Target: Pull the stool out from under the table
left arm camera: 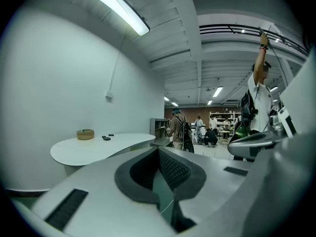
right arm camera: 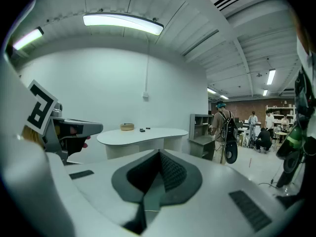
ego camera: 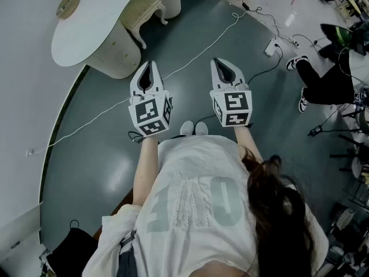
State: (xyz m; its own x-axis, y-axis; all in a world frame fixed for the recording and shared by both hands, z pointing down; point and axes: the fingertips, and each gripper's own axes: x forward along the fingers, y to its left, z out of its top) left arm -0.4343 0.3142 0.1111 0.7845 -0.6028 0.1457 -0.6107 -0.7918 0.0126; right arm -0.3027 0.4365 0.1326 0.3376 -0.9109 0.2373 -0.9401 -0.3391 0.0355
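While we stand on the grey floor (ego camera: 104,160), the white curved table (ego camera: 86,36) fills the upper left of the head view. Cream stool (ego camera: 144,10) sits tucked at the table's right side, partly under the top, ahead of both grippers and well apart from them, nearer the left one. Left gripper (ego camera: 149,68) and right gripper (ego camera: 221,65) hang side by side in the air, jaws pressed together on nothing. White cable (ego camera: 202,47) crosses the floor between grippers and stool. Small round basket (ego camera: 67,4) rests on the table.
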